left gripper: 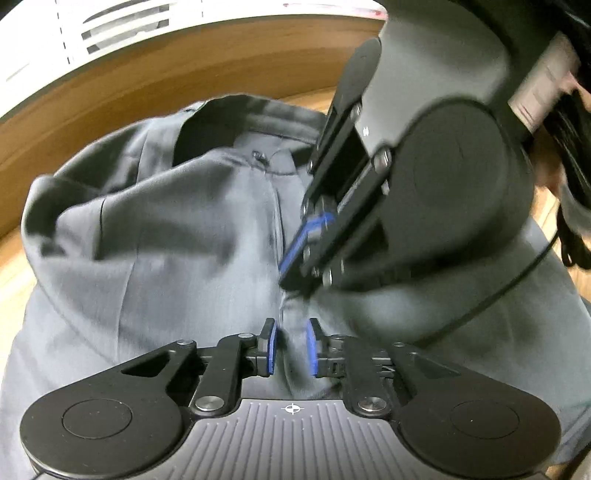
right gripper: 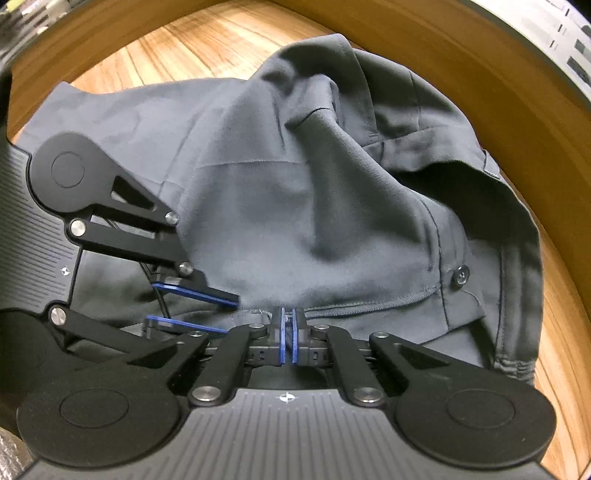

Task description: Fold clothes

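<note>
Grey trousers (left gripper: 166, 236) lie bunched on a wooden table (left gripper: 110, 92), with the waistband and a dark button (right gripper: 461, 275) showing. My left gripper (left gripper: 292, 345) points down onto the cloth. Its blue pads stand a little apart, with a raised fold of fabric between them, not clearly pinched. From the upper right my right gripper (left gripper: 291, 282) comes in just ahead of it. In the right wrist view the right gripper (right gripper: 288, 325) has its pads almost together on the seamed edge of the trousers (right gripper: 295, 206). The left gripper (right gripper: 229, 315) sits beside it, fingers parted.
The table's rounded wooden edge (right gripper: 517, 110) curves close behind the trousers. Bare wood (right gripper: 166, 48) lies beyond the cloth. A white slotted panel (left gripper: 74, 29) stands past the table. A thin black cable (left gripper: 517, 277) trails from the right gripper over the cloth.
</note>
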`<control>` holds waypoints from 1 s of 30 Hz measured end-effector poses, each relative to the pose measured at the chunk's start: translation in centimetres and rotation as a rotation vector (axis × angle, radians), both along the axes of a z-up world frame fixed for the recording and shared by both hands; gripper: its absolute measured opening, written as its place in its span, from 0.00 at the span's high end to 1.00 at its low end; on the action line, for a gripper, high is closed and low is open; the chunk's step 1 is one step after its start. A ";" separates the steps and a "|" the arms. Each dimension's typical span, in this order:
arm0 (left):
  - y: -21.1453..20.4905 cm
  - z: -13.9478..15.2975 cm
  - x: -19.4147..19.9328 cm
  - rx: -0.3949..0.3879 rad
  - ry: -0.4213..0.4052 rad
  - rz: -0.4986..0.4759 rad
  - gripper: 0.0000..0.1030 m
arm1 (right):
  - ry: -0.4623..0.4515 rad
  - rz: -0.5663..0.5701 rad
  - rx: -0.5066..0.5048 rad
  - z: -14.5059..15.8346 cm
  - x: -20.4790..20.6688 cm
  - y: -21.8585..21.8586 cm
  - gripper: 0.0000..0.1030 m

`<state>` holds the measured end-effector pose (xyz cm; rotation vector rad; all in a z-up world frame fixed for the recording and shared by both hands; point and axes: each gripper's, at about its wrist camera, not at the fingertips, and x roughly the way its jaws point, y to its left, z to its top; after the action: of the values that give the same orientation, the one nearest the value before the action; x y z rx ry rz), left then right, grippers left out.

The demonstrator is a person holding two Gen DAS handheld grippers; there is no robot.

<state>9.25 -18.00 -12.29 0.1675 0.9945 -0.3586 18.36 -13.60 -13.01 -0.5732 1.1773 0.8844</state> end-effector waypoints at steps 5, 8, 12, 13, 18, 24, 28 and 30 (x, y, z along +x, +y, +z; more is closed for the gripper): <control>0.4 -0.6 -0.6 -0.026 -0.028 0.004 0.74 | -0.050 0.006 -0.073 -0.7 -1.0 1.0 0.95; 0.5 -0.8 -0.7 -0.037 -0.043 0.003 0.74 | -0.071 -0.017 -0.094 -0.8 -1.4 1.6 0.95; 0.5 -0.8 -0.6 -0.041 -0.050 0.003 0.74 | -0.077 -0.068 -0.111 -0.9 -1.5 2.1 0.95; 0.5 -0.8 -0.6 -0.042 -0.051 -0.001 0.74 | -0.076 -0.086 -0.111 -0.8 -1.4 2.2 0.95; 0.8 -1.0 -0.4 -0.052 -0.055 -0.024 0.74 | -0.067 -0.141 -0.124 -0.6 -1.0 2.8 0.95; 0.8 -1.1 -0.5 -0.060 -0.064 -0.032 0.74 | -0.048 -0.150 -0.159 -0.9 -0.2 3.7 0.94; 1.0 -1.2 -0.7 -0.071 -0.074 -0.027 0.74 | -0.033 -0.140 -0.187 -1.1 0.2 4.3 0.94; 1.1 -1.2 -0.7 -0.077 -0.073 -0.024 0.74 | -0.031 -0.135 -0.197 -1.1 0.2 4.5 0.95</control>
<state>8.57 -16.88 -13.54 0.1217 0.9054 -0.4095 18.54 -9.07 -14.10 -0.6561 1.2676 0.6467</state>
